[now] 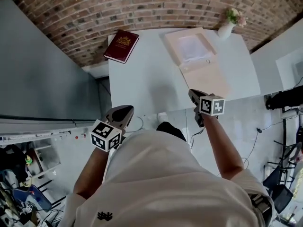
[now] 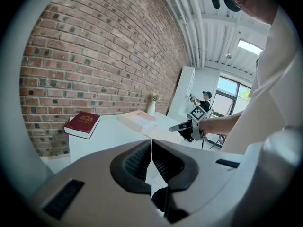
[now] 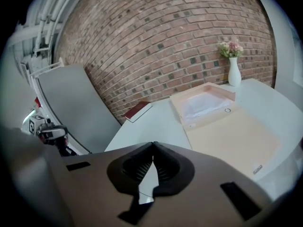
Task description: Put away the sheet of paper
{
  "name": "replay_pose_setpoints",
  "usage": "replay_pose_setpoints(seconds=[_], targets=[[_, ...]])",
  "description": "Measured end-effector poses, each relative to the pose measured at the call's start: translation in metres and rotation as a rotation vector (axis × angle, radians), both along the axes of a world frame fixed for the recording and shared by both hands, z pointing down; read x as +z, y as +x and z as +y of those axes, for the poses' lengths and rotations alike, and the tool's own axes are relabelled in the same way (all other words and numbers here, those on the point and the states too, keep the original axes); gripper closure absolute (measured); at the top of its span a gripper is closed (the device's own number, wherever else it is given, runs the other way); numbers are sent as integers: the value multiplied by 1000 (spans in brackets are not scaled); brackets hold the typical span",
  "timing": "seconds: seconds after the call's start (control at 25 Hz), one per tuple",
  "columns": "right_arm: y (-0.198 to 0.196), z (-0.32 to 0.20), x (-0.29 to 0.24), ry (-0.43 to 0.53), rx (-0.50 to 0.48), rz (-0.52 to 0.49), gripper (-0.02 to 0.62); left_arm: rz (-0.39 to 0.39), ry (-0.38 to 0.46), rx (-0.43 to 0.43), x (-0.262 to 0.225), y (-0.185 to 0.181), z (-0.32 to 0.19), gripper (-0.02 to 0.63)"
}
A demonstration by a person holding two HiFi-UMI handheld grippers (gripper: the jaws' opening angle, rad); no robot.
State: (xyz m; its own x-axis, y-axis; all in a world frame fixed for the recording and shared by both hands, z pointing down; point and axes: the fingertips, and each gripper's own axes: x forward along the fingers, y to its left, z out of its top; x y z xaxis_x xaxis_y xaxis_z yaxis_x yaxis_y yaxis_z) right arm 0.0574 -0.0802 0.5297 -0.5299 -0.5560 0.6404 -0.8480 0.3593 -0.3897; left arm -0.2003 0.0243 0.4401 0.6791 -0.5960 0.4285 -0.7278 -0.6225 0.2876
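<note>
An open beige folder (image 1: pixel 208 77) lies on the white table (image 1: pixel 142 79), its far half holding a pale sheet of paper (image 1: pixel 191 46) under a clear cover. From the right gripper view the sheet (image 3: pixel 206 103) sits ahead and to the right. My right gripper (image 1: pixel 191 94) hovers at the table's front edge, just short of the folder's near flap; its jaws (image 3: pixel 152 148) meet with nothing between them. My left gripper (image 1: pixel 124 111) hangs below the front edge near my body, jaws (image 2: pixel 151 143) also closed and empty.
A dark red book (image 1: pixel 121 45) lies at the table's far left corner. A white vase with flowers (image 1: pixel 227 27) stands at the far right corner. A brick wall runs behind the table, and a grey panel (image 1: pixel 42 70) stands to the left.
</note>
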Motion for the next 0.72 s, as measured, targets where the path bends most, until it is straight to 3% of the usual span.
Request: replay_pose_setpoints(seconds=[0.36, 0.72], targets=[[-63, 85, -5, 21, -146, 34, 567, 42, -13, 6, 4, -20, 30, 581], [-84, 111, -16, 70, -212, 55, 568, 55, -16, 20, 8, -19, 48, 581]])
